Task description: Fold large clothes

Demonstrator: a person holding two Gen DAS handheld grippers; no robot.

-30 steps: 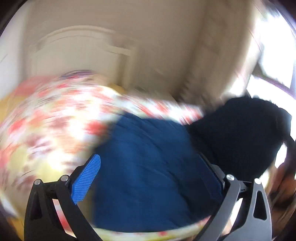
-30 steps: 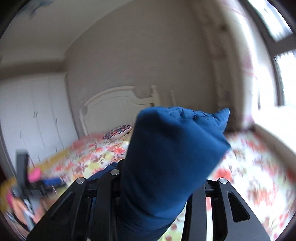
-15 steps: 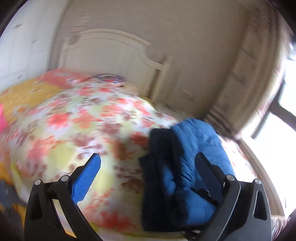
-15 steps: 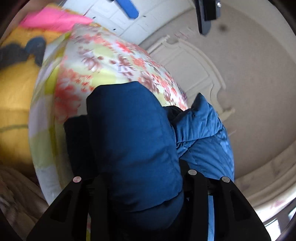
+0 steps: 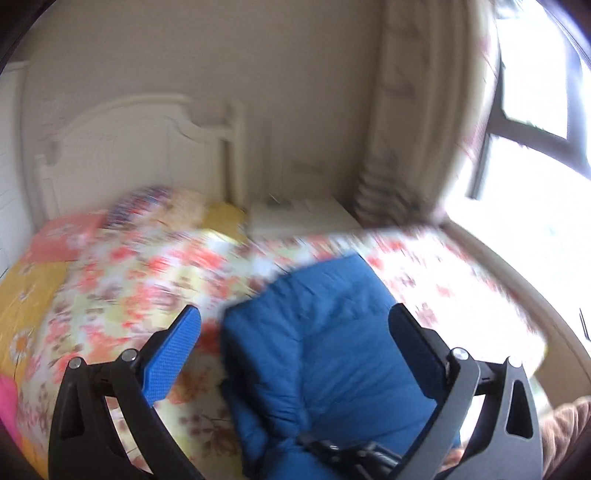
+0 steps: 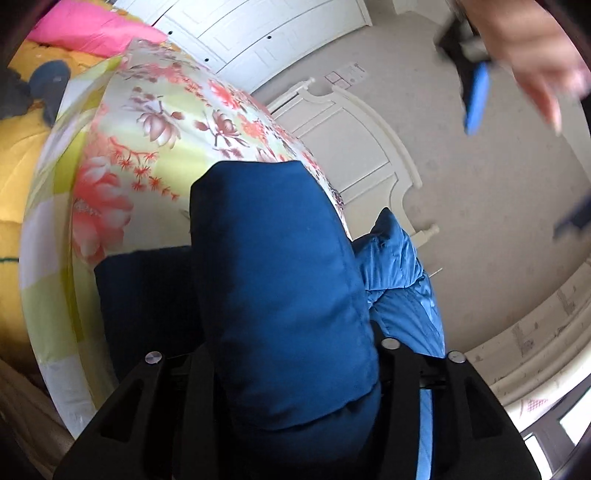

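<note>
A blue padded jacket [image 5: 332, 354] lies folded in a bundle on the floral bedspread [image 5: 140, 280]. My left gripper [image 5: 295, 317] hovers open above it, with nothing between its blue pads. In the right wrist view a thick fold of the jacket [image 6: 280, 295] fills the gap of my right gripper [image 6: 290, 328] and hides its pads. These jaws are opening, and the fold still touches both sides. The lighter quilted side of the jacket [image 6: 402, 280] shows on the right. A hand [image 6: 532, 48] holds the left gripper, whose blue pad [image 6: 476, 99] is blurred at the top right.
A white headboard [image 5: 122, 147] and pillows [image 5: 155, 206] stand at the far end of the bed. A white bedside cabinet [image 5: 303, 218], a curtain [image 5: 417, 122] and a bright window [image 5: 535, 155] are to the right. Pink and yellow clothes [image 6: 85, 33] lie past the bedspread's edge.
My right gripper rolled and swung down, bringing the raised jacket fold onto the bundle on the bed. My left gripper lifted and drew back from the jacket, staying open.
</note>
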